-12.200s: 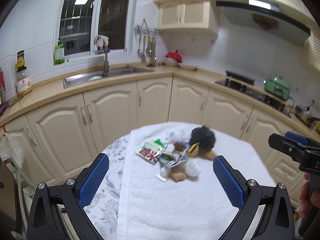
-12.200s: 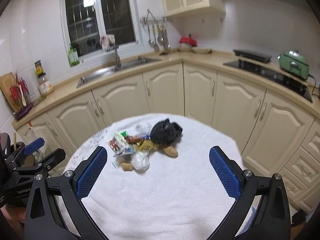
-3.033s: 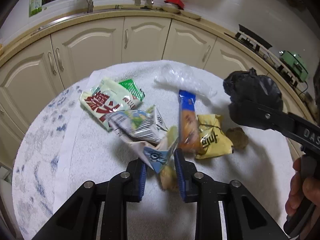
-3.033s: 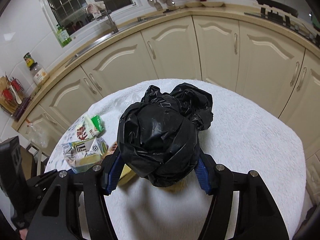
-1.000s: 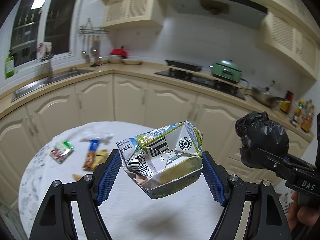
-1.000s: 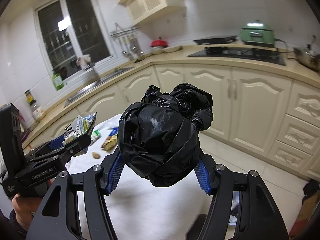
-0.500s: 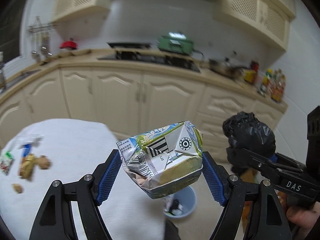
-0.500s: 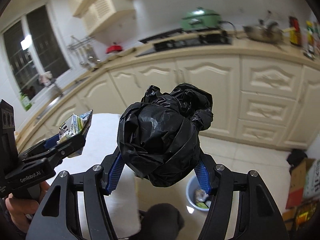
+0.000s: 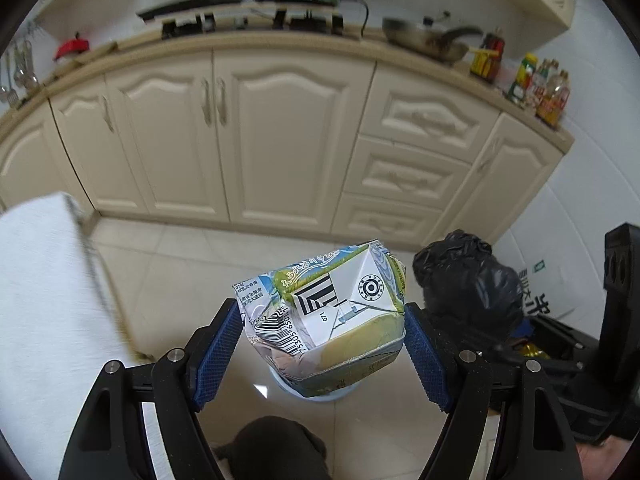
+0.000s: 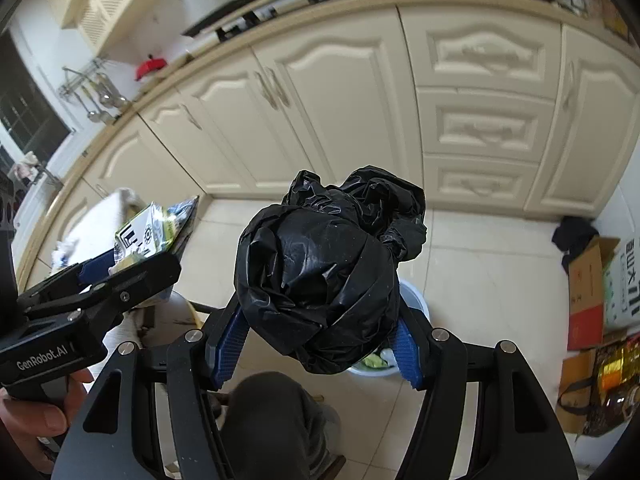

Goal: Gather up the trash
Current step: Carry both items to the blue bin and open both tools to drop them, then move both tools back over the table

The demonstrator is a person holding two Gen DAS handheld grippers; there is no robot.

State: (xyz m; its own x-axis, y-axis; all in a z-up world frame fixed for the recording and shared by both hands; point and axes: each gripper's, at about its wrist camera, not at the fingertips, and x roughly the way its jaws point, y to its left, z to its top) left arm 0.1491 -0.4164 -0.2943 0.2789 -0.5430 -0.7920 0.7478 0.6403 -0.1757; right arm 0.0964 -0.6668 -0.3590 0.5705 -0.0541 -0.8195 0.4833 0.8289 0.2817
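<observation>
Both hand-held grippers carried trash above a pale blue bin [image 10: 416, 300].
The left hand-held gripper [image 9: 323, 340] clamped a crushed carton [image 9: 326, 320]; the right hand-held gripper [image 10: 316, 340] squeezed a black bag [image 10: 320, 272].

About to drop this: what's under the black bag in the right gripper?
Below the black bag sits a pale blue bin on the floor, some scraps showing inside. The bag covers most of its opening.

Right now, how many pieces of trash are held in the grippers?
2. A crushed carton is in the left gripper, and a black bag is in the right gripper, both above the bin.
</observation>
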